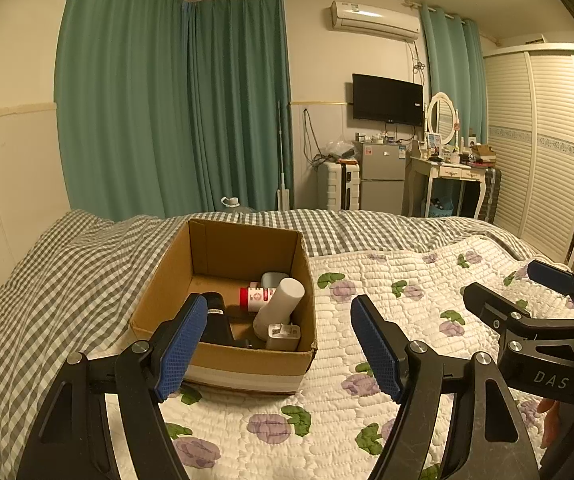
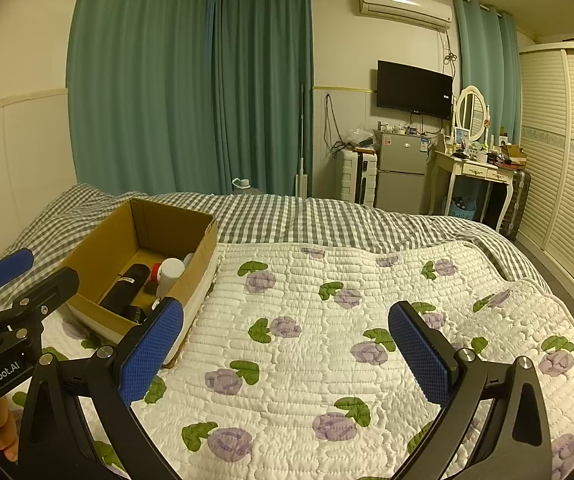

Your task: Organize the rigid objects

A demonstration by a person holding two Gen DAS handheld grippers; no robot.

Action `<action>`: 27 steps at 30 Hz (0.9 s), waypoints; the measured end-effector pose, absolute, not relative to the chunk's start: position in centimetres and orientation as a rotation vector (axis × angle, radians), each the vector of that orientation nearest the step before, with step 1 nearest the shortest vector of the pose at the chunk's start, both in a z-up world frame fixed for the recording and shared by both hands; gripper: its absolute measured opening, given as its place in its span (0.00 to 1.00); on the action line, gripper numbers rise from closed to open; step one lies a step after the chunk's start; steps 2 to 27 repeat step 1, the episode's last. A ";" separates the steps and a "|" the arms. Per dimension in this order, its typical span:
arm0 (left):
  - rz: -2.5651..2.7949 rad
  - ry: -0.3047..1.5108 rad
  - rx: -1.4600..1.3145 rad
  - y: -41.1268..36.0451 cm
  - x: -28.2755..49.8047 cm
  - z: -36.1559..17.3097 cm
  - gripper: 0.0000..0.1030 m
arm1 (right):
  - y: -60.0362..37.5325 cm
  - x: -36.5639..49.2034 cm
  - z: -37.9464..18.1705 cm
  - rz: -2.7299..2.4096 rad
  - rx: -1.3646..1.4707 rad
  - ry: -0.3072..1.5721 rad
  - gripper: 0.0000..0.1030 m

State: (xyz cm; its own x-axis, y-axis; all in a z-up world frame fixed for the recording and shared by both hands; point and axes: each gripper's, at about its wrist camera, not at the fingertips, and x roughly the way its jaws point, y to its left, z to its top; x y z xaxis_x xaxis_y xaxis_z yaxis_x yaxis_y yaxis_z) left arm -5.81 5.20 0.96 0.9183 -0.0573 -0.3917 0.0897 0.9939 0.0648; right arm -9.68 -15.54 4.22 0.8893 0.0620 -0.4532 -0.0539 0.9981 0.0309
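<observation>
An open cardboard box stands on the bed, also in the right wrist view. In it lie a black cylinder, a white tube, a red-and-white bottle, a white charger and a pale blue item. My left gripper is open and empty, just in front of the box. My right gripper is open and empty over the quilt, right of the box. The right gripper also shows in the left wrist view, and the left gripper in the right wrist view.
The box sits where a flowered white quilt meets a grey checked sheet. Beyond the bed are green curtains, a small fridge, a dressing table and a wardrobe.
</observation>
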 end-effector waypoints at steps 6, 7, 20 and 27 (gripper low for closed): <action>-0.076 0.400 0.079 5.1 -5.9 1.0 0.75 | -15.5 -9.6 4.3 0.060 0.017 0.471 1.00; -0.076 0.400 0.079 5.1 -5.9 1.0 0.75 | -15.5 -9.6 4.3 0.060 0.017 0.471 1.00; -0.076 0.400 0.079 5.1 -5.9 1.0 0.75 | -15.5 -9.6 4.3 0.060 0.017 0.471 1.00; -0.076 0.400 0.079 5.1 -5.9 1.0 0.75 | -15.5 -9.6 4.3 0.060 0.017 0.471 1.00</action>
